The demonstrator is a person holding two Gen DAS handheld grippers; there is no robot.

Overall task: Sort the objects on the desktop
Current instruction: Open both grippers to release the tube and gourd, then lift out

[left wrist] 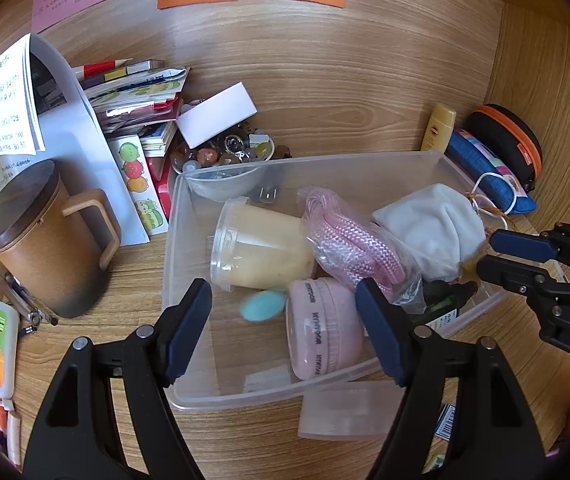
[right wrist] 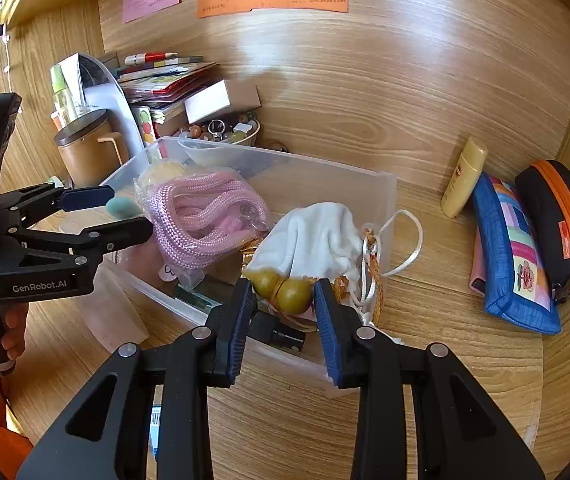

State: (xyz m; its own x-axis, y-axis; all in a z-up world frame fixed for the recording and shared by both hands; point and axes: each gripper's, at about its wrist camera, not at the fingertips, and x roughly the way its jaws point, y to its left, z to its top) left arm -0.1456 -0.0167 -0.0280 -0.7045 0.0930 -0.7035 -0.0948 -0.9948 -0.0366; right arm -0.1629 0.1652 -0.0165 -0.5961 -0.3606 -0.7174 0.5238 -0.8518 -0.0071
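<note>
A clear plastic bin (left wrist: 189, 200) (right wrist: 381, 188) on the wooden desk holds a yellow-filled tub (left wrist: 261, 244), bagged pink rope (left wrist: 349, 240) (right wrist: 205, 216), a pink round case (left wrist: 325, 328), a teal egg shape (left wrist: 263, 306) and a white drawstring pouch (left wrist: 433, 224) (right wrist: 317, 236). My left gripper (left wrist: 285, 320) (right wrist: 125, 210) is open above the bin's near side, empty. My right gripper (right wrist: 285, 312) (left wrist: 485, 252) is open, its pads either side of two olive-green balls (right wrist: 285, 290) at the pouch's mouth, not clamping them.
A brown lidded mug (left wrist: 45, 240), papers and a book stack (left wrist: 133, 92), a white box (left wrist: 217, 114) and a dish of beads (left wrist: 225, 152) stand left and behind. A yellow bottle (right wrist: 463, 176), blue pouch (right wrist: 513, 256) and black-orange case (right wrist: 557, 224) lie right.
</note>
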